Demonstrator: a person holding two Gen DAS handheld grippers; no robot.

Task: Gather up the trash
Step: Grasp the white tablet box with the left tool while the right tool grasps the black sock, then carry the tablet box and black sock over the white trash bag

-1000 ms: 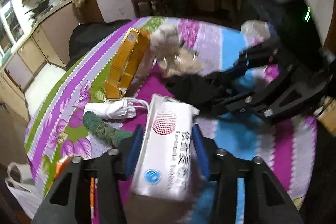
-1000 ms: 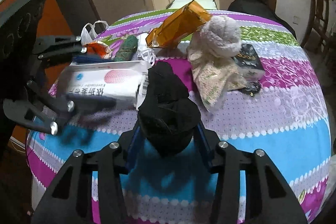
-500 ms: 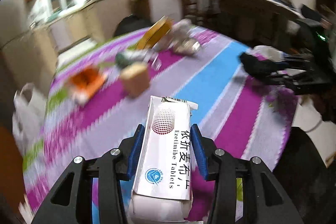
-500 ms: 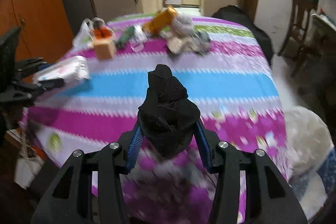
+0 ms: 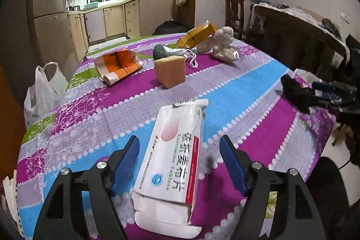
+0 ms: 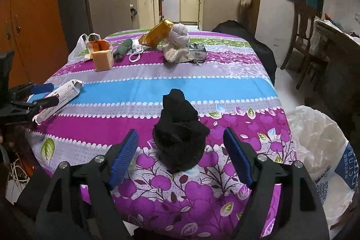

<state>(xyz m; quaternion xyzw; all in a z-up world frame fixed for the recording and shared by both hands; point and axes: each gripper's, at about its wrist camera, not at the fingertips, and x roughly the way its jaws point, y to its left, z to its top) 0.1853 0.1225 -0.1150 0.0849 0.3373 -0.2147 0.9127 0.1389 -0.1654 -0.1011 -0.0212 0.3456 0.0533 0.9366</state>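
Note:
A white tablet box (image 5: 173,163) with red print lies between the blue pads of my left gripper (image 5: 180,143). The jaws are opening and there are gaps on both sides of the box. A black crumpled cloth (image 6: 180,138) sits between the pads of my right gripper (image 6: 180,134). These jaws are opening too and do not touch it. Both are over the near edge of the striped tablecloth (image 6: 202,87). In the right wrist view the left gripper (image 6: 40,93) shows at the left edge with the box (image 6: 63,96).
Farther back on the table are an orange sponge block (image 5: 171,73), an orange-and-white paper bag (image 5: 117,64), a gold box (image 5: 195,35), a green roll (image 5: 160,52) and a pale sock ball (image 5: 222,35). A white plastic bag (image 6: 315,145) stands beside the table's right edge. Another bag (image 5: 42,91) hangs at the left.
Both grippers pulled back from the pile to the table's near edge. Their jaws, shut on the box and the black cloth before, have spread apart from them.

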